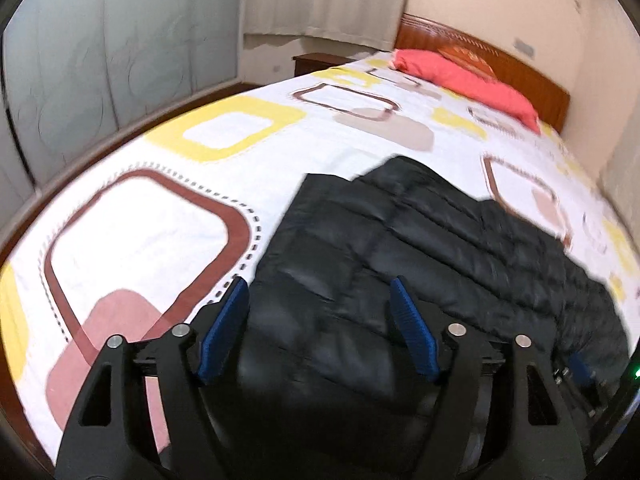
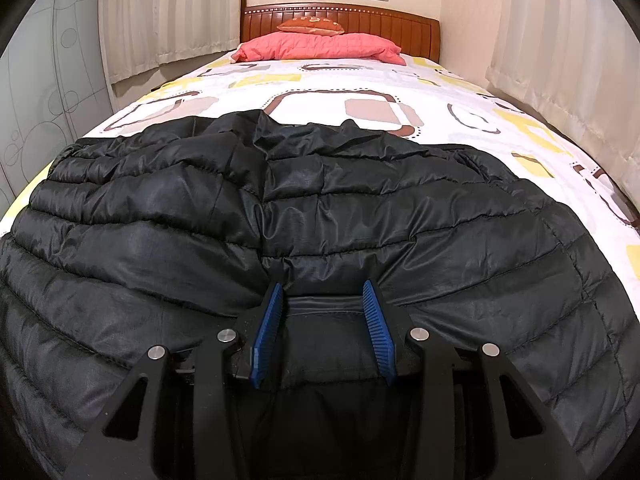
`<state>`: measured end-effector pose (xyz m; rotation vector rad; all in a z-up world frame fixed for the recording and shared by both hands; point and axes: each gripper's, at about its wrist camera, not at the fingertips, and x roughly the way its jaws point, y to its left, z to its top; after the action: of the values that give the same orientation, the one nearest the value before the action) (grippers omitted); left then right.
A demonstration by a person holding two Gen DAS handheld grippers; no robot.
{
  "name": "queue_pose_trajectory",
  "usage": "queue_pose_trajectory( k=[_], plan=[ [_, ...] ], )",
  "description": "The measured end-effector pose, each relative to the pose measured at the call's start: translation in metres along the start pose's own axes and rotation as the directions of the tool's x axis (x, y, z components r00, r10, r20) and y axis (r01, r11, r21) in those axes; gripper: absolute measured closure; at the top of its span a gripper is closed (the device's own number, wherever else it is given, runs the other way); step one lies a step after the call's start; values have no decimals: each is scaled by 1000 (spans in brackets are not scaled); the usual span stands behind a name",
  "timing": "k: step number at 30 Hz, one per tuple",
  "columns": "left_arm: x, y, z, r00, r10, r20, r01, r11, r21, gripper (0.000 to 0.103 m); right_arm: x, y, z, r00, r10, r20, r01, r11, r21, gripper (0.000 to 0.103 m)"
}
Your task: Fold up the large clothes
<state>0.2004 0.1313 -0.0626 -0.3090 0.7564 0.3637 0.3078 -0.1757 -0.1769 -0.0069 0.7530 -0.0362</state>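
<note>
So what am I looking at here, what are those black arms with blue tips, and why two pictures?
Each picture comes from a wide-angle camera mounted on a hand-held gripper that a person carries, one per hand. The blue strips are its finger pads. On the bed, with its patterned sheet, lies a black puffer jacket, to be folded; a pink pillow sits by the headboard. The left hand-held gripper stands open above the jacket, holding nothing. The right hand-held gripper has a fold of the jacket's edge between its pads and seems to be gripping it.
</note>
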Motion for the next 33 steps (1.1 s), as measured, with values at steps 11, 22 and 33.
queue_pose_trajectory(
  k=[11, 22, 33],
  plan=[
    [38, 56, 2, 953, -275, -130, 234, 934, -268, 25, 0, 0, -1, 1000, -1, 1, 1, 1000, 1, 60],
    [51, 72, -12, 901, -420, -113, 344, 847, -406, 23, 0, 1, -1, 1000, -3, 1, 3, 1000, 1, 60],
    [67, 76, -29, 822, -550, -145, 436, 773, -461, 18, 1, 1, -2, 1000, -4, 3, 4, 1000, 2, 60]
  ],
)
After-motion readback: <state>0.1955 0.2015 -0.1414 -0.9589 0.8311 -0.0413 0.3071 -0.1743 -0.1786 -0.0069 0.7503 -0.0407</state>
